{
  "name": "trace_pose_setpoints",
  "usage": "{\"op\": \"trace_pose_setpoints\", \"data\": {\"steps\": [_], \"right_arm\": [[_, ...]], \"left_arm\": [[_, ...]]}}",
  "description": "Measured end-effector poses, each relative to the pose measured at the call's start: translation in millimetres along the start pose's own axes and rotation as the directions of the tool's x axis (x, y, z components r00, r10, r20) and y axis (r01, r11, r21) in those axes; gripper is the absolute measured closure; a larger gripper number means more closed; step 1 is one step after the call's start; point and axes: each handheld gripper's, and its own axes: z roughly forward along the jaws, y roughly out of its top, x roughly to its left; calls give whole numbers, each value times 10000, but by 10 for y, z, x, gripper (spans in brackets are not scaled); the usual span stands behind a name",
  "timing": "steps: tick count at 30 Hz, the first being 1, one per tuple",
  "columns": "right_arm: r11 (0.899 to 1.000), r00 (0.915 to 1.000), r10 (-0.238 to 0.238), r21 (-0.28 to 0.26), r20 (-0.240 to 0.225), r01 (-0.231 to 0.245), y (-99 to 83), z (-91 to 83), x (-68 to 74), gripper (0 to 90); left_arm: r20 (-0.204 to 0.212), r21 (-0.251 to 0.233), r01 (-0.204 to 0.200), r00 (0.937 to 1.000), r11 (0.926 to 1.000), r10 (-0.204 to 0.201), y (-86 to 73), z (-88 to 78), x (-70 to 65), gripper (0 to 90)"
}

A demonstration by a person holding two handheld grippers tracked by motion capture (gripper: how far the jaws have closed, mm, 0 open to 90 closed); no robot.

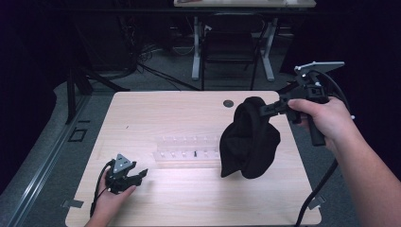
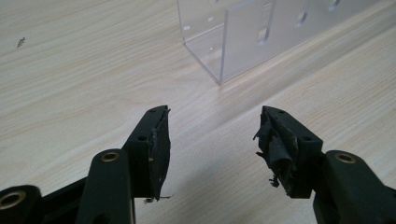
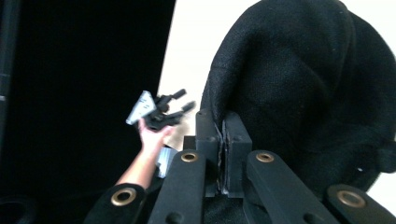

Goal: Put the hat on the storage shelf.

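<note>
A black knit cloth (image 1: 249, 142), maybe a hat, hangs in the air over the right half of the table. My right gripper (image 1: 263, 109) is shut on its upper edge, held by a hand at the right. In the right gripper view the jaws (image 3: 223, 125) are pressed together with the cloth (image 3: 299, 79) bunched just beyond them. My left gripper (image 1: 141, 174) rests low at the table's front left. Its jaws (image 2: 213, 113) stand open with nothing between them, pointing at a clear acrylic rack (image 2: 224, 42).
The clear acrylic rack (image 1: 189, 152) with slots lies on the middle of the wooden table (image 1: 189, 203), partly under the hanging cloth. A round grommet hole (image 1: 228, 102) sits near the far edge. Cables trail from both grippers. Desks and chair legs stand beyond the table.
</note>
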Motion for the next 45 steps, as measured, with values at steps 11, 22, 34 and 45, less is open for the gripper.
{"op": "trace_pose_setpoints", "data": {"steps": [11,22,34,45], "right_arm": [[10000,9986,-95,-24,-528,94,174,231,108,879],[9994,9976,-86,-326,-682,64,306,349,155,879],[9979,9962,-10,-646,-867,-47,450,460,165,879],[9970,9949,109,-752,-1002,-185,587,645,188,879]], "left_arm": [[52,-14,9,10000,10000,-8,0,-1,3,438],[59,-14,22,10000,10000,-22,1,4,3,438],[94,-41,16,10000,10000,-16,3,5,3,437],[115,-66,12,9999,10000,-11,6,2,6,437]]}}
